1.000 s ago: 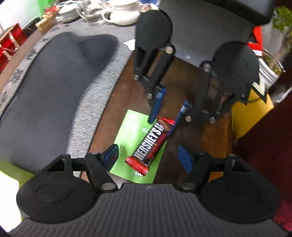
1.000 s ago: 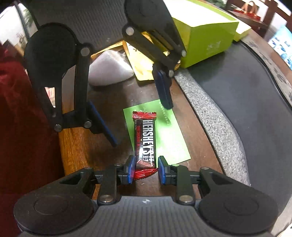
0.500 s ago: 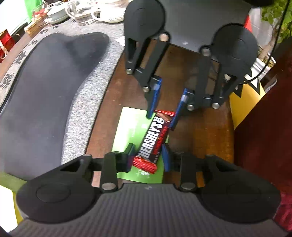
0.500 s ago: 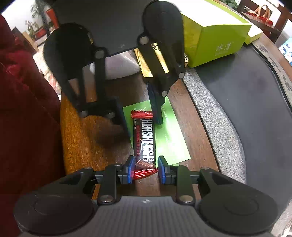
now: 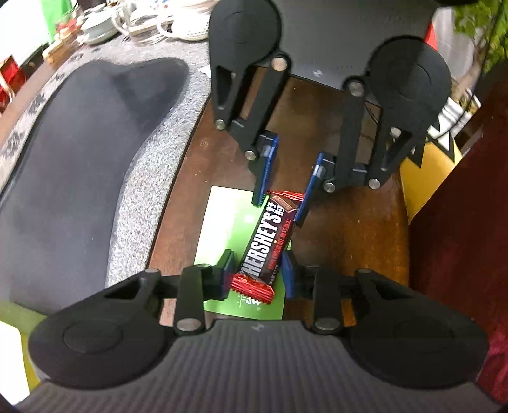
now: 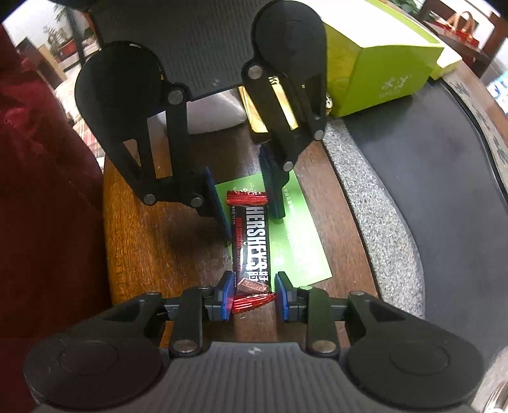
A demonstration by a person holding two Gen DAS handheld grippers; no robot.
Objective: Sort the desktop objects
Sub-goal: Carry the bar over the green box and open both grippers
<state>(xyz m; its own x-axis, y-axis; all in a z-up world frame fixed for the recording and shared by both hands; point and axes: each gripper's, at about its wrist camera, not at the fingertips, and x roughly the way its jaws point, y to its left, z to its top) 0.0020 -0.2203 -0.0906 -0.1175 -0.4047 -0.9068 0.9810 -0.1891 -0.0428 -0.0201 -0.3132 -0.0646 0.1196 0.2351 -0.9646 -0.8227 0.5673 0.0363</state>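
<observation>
A Hershey's chocolate bar (image 5: 270,235) in a black and red wrapper lies on a green card (image 5: 222,228) on the brown wooden table. My left gripper (image 5: 257,273) is closing tight on the bar's near crimped red end, its blue pads against the wrapper. From the opposite side, my right gripper (image 5: 282,197) is shut on the bar's other end. In the right wrist view the bar (image 6: 252,247) runs away from my right gripper (image 6: 252,292) across the card (image 6: 298,241) to my left gripper (image 6: 246,203).
A dark grey mat (image 5: 79,143) with a speckled grey border lies beside the card. A lime-green box (image 6: 381,63) and a yellow packet (image 6: 273,108) stand past it. Red cloth (image 6: 38,190) hangs at the table's edge. Cups and cables (image 5: 143,19) sit far off.
My left gripper came down over the bar's free end and closed from wide open onto it. My right gripper kept its hold on the other end.
</observation>
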